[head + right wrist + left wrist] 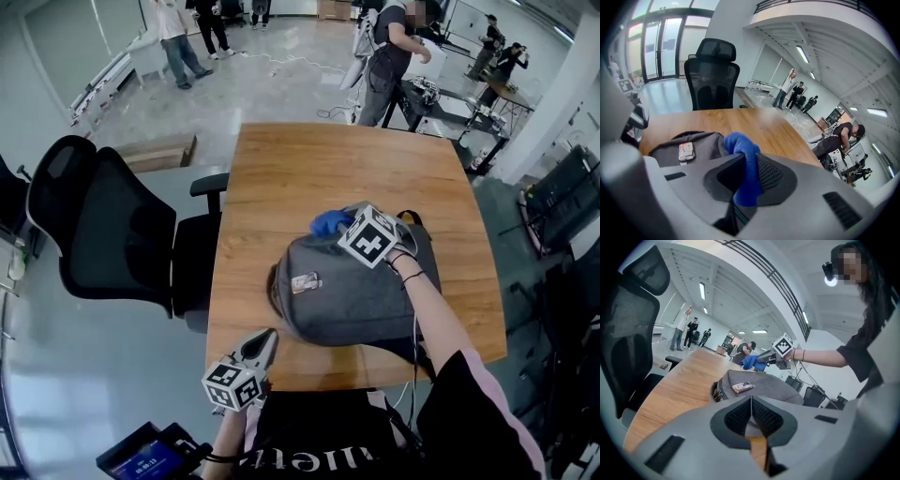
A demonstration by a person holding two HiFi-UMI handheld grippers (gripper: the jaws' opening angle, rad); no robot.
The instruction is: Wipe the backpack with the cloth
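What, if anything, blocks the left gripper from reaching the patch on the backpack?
Probably nothing. The left gripper, shut and empty, hovers by the near edge of the table, facing the backpack. The patch lies uncovered on top; the right gripper holds the cloth at the far end.

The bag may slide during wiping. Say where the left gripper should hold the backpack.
Probably the near-left edge of the backpack, coming low over the table from the left gripper: the bag lies flat, that edge faces it, and the right gripper holds the cloth at the far end.
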